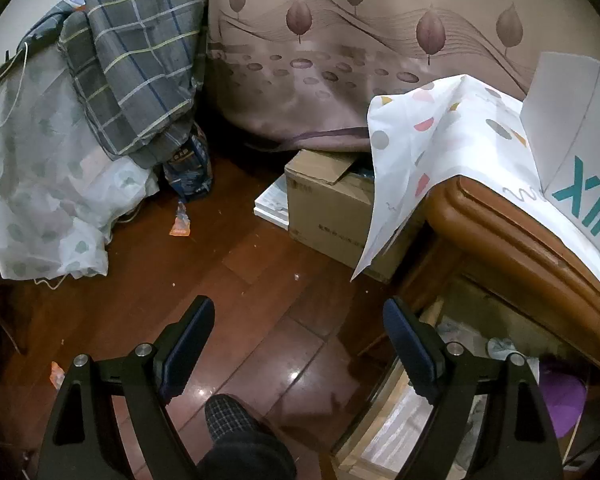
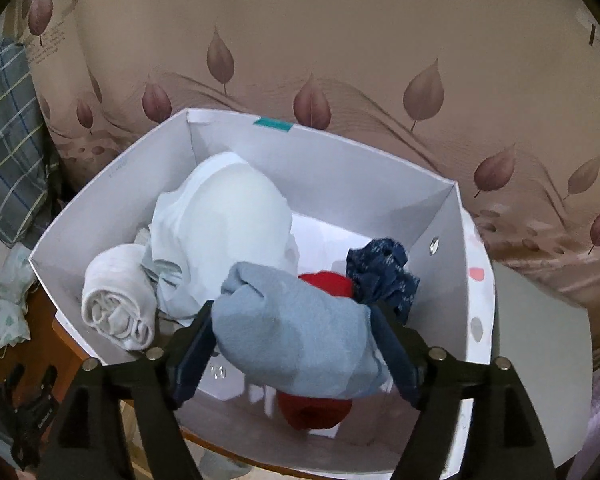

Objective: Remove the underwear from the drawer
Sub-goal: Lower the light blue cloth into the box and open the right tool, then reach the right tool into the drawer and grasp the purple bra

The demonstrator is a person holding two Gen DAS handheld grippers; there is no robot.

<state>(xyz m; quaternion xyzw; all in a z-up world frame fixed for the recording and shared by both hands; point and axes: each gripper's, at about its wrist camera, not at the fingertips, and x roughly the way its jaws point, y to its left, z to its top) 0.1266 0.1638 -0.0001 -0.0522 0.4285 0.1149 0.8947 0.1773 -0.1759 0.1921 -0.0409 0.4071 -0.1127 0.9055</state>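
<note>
Dark glossy wood floor [image 1: 284, 312], leaf-print curtain [image 1: 380, 40], carved wooden cabinet [image 1: 512, 236]

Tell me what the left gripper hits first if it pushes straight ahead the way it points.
Probably the bare dark wooden floor: nothing lies between the open left gripper and it. The brown cardboard box sits farther on, though depth is unclear.

A box [image 2: 320, 160] on a cabinet top [image 1: 500, 232] holds rolled and bundled underwear: a roll [image 2: 118, 304] at left, a large garment [image 2: 228, 224] behind, a bundle [image 2: 300, 336] nearest, a crumpled piece [image 2: 384, 276] at right. A carton [image 1: 324, 208] sits on the floor [image 1: 220, 280], left of the cabinet, with the open drawer [image 1: 460, 392] below its top.
</note>
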